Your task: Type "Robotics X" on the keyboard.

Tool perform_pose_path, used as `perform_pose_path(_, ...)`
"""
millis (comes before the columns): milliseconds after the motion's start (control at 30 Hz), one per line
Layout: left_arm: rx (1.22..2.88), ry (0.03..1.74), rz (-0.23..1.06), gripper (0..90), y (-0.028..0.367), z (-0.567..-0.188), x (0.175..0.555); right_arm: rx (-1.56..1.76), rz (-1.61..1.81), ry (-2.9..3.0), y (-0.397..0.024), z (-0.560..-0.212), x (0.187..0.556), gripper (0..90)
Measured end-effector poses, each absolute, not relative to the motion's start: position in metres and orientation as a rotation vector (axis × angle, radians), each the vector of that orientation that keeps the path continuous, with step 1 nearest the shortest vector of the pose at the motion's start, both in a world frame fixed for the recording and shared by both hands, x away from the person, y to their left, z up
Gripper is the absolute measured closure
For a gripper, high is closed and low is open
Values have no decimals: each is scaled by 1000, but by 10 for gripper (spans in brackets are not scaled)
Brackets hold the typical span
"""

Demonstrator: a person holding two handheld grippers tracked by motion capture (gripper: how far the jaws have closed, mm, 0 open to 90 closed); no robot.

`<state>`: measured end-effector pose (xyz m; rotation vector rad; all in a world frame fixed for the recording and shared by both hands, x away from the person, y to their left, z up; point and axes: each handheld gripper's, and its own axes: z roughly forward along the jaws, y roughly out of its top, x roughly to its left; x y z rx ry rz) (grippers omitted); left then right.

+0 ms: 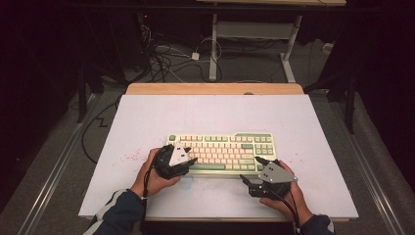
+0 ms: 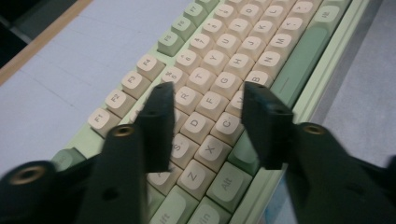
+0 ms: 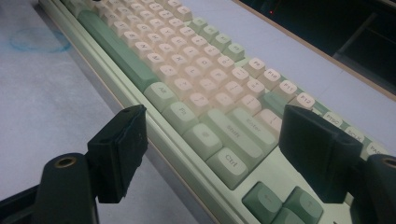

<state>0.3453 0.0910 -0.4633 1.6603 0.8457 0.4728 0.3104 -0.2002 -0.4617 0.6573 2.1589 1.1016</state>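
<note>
A pale green keyboard [image 1: 222, 152] with cream and green keys lies across the white table top. My left gripper [image 1: 190, 159] rests at its left end. In the left gripper view the keyboard [image 2: 261, 28] runs diagonally, and the left gripper [image 2: 208, 88] hovers open over the letter keys with nothing between the jaws. My right gripper [image 1: 252, 170] sits at the front right corner. In the right gripper view the right gripper [image 3: 217, 112] is wide open, its jaws on either side of the corner of the keyboard [image 3: 187, 60] near the Ctrl and Shift keys, apart from them.
The white table top [image 1: 215, 112] has a wooden far edge [image 1: 215, 89]. Faint red specks [image 1: 129, 157] mark it left of the keyboard, and a blue ring [image 3: 37, 42] in front. Cables [image 1: 161, 58] and another table's legs [image 1: 213, 49] are on the floor beyond.
</note>
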Motion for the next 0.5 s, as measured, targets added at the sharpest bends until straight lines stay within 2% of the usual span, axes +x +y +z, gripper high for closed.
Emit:
perform_pose_path(133, 1631, 838, 485, 316, 96, -463, 340, 657, 1102, 2158, -201, -462, 311, 245)
perform_pose_path(233, 1619, 833, 489, 250, 101, -465, 336, 657, 1104, 2157, -201, -461, 311, 245)
perform_pose_path(500, 1575, 853, 512, 206, 118, -468, 328, 663, 1110, 2152, -202, -461, 311, 245)
